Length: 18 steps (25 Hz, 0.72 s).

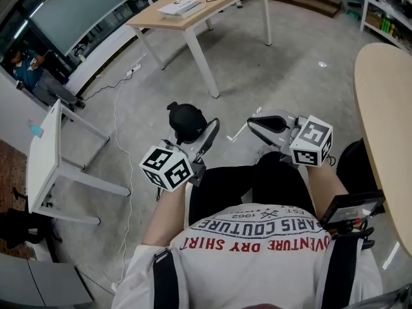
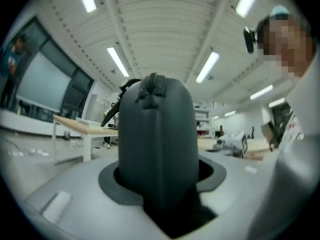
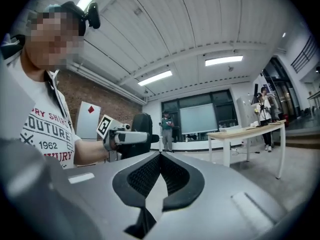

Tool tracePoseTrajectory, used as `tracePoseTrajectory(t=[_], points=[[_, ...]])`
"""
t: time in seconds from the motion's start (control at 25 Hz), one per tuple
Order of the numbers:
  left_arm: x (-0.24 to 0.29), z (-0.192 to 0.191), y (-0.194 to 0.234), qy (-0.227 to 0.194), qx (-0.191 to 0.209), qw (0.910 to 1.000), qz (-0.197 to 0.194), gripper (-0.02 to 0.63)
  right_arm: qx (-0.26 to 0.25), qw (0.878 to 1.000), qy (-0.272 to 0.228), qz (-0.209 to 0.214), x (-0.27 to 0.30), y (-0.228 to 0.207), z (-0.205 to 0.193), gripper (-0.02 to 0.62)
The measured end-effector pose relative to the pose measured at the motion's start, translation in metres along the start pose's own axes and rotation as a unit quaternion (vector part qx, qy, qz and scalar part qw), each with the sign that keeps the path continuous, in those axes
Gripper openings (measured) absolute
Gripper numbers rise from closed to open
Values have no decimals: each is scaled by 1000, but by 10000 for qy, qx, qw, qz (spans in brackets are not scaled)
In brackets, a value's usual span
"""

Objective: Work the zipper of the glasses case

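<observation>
A person held the left gripper (image 1: 201, 136) pinched on the dark glasses case (image 2: 156, 144), which stuck out from between its jaws in front of the person's lap, with the zipper (image 2: 151, 85) running over its far end. The right gripper (image 3: 160, 159) was held near it, clear of the case, with its jaws pressed together on nothing. A wooden table (image 1: 193, 18) stood beyond.

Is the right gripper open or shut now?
Shut: the pads of the right gripper meet at their tips, nothing between them.
</observation>
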State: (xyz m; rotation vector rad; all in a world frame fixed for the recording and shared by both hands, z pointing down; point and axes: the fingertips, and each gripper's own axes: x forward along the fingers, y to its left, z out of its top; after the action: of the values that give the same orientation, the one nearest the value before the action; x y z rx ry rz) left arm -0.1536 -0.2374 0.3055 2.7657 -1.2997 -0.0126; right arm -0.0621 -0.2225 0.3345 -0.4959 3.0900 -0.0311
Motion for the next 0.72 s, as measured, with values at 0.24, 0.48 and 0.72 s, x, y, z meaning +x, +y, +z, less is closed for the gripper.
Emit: tracePoseTrajectory(t=[0.24, 0.48, 0.72], points=[[2, -28, 9, 501, 298, 9978, 314, 249, 282, 9980, 308, -470, -5, -23, -18, -6], [4, -27, 9, 502, 185, 9982, 257, 249, 367, 9972, 416, -501, -2, -24, -22, -6], [7, -28, 6, 471, 132, 9986, 202, 249, 323, 9968, 563, -468, 0, -23, -27, -5]])
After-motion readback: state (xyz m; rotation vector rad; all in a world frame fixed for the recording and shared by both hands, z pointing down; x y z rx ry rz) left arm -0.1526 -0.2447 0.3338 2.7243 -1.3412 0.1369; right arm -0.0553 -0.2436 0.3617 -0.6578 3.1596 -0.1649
